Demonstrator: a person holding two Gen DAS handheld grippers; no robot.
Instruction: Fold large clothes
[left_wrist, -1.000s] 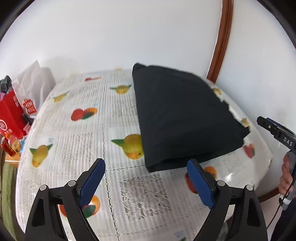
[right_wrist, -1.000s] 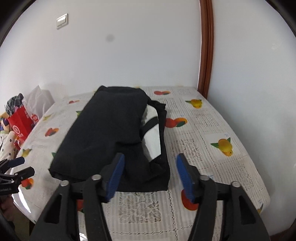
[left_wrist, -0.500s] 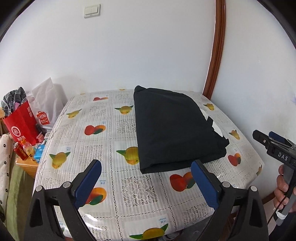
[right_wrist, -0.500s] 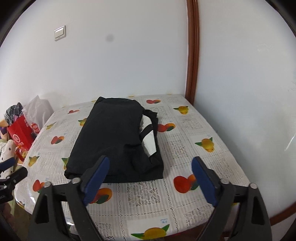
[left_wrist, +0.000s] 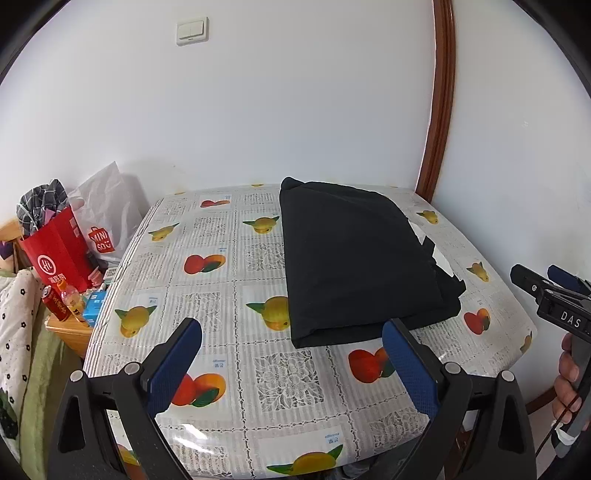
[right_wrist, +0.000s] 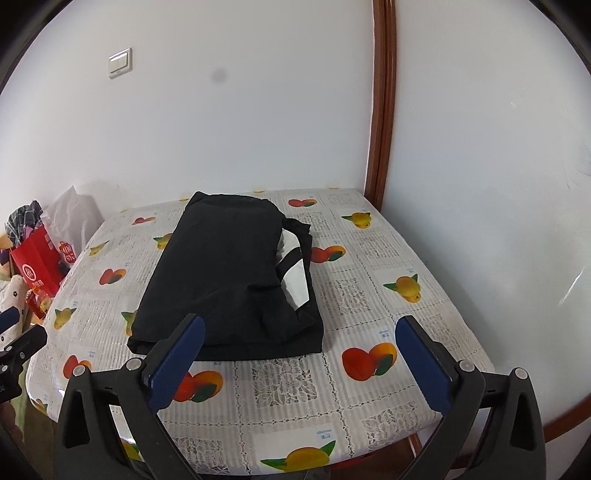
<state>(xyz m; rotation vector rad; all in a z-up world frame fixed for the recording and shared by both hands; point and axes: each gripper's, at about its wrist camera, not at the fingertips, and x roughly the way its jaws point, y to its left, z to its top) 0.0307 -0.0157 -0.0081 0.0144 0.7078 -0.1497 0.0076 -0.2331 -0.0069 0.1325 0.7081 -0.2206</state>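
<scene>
Black garment (right_wrist: 229, 273): folded into a thick rectangular bundle, lying flat on the table (right_wrist: 388, 373), toward the back and nearer the corner wall. A white panel (right_wrist: 293, 275) shows along its right edge in the right wrist view.

Table: covered with a glossy cloth printed with fruit and lace squares; pushed into the corner of white walls.

Left gripper (left_wrist: 291, 360): jaws spread wide, nothing between the blue pads; held above the near table edge, apart from the garment.

Right gripper (right_wrist: 299, 360): jaws opening, nearly at full spread, nothing between the pads; also clear of the garment, over the near edge.

Hand (left_wrist: 567, 384): grips the right gripper's handle, seen at the right border of the left wrist view.

Beside the table, left: red paper bag (left_wrist: 61, 254), white shopping bag (left_wrist: 107, 218), drink can (left_wrist: 55, 304). Light switch (left_wrist: 191, 31) on the wall.
</scene>
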